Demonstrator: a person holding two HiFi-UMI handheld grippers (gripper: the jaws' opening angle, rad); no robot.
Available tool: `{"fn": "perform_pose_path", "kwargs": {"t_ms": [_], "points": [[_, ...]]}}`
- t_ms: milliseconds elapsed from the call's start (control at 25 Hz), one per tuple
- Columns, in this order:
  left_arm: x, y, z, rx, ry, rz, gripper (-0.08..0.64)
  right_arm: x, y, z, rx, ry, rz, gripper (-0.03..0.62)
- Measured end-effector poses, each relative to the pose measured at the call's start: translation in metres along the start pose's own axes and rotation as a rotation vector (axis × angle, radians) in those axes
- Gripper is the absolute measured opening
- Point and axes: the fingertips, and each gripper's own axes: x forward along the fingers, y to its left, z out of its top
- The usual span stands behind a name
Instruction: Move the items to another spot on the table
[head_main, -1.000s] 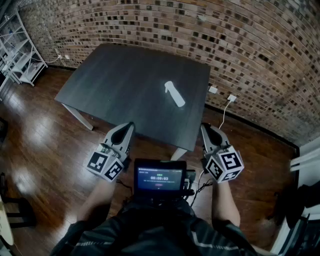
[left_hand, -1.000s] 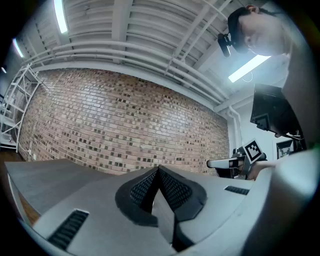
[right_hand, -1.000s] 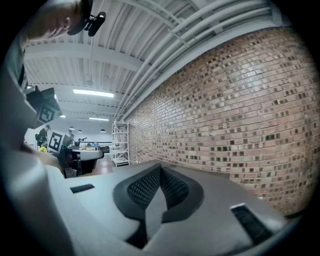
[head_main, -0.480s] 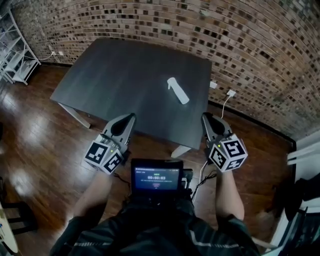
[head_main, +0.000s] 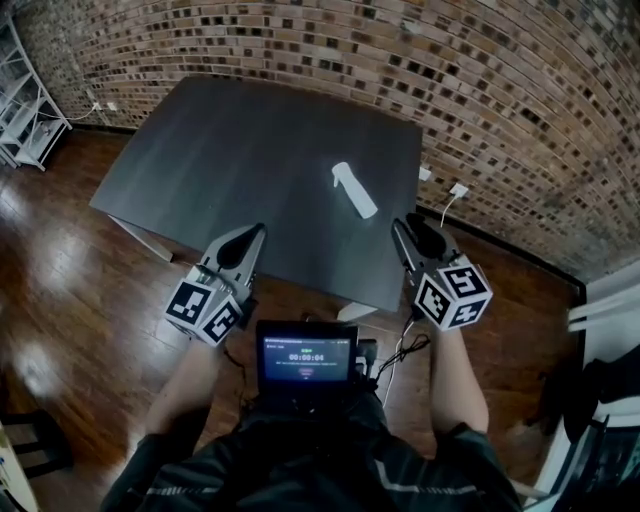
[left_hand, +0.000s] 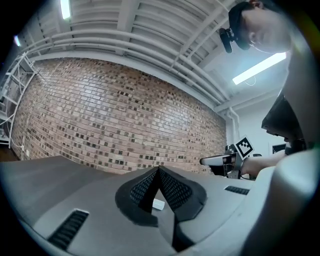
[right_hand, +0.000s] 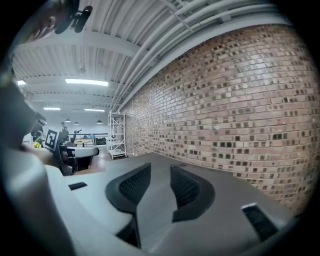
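The white item on the table is too small for its kind to be told. In the left gripper view, low at centre, all but a corner of it is hidden by the left gripper. The shelf unit is cut off by the head view's upper left edge. The print on the screen is too small to be read.

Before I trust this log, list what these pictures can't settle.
White item: head view, too small to identify; left gripper view, mostly hidden behind the left gripper.
Screen text: head view, too small to read.
Table underside: head view, hidden by its top.
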Motion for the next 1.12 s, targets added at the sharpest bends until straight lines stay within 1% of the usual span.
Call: {"fn": "perform_pose_path", "kwargs": {"t_ms": [40,160,400,640,800,920,1000,1120], "points": [[0.004,0.004,-0.003,0.000,0.006,0.003,-0.006,0.007,-0.004,-0.002,0.001,0.007,0.005,0.147],[0.021,0.015,-0.013,0.004,0.017,0.008,-0.006,0.028,-0.019,-0.005,-0.001,0.011,0.016,0.147],[0.072,0.041,-0.016,0.031,0.034,0.020,-0.006,0.074,-0.059,-0.010,0.008,0.031,0.036,0.149],[0.126,0.060,-0.026,0.035,0.068,0.048,-0.006,0.111,-0.097,-0.016,0.042,0.056,0.065,0.149],[0.157,0.070,-0.031,0.045,0.080,0.067,-0.006,0.134,-0.114,-0.022,0.061,0.089,0.080,0.149],[0.172,0.077,-0.040,0.049,0.109,0.081,-0.006,0.157,-0.122,-0.038,0.066,0.151,0.109,0.149],[0.178,0.083,-0.051,0.036,0.135,0.096,-0.006,0.177,-0.126,-0.058,0.074,0.218,0.134,0.231],[0.188,0.100,-0.070,0.025,0.171,0.120,-0.006,0.212,-0.131,-0.091,0.084,0.314,0.149,0.239]]}}
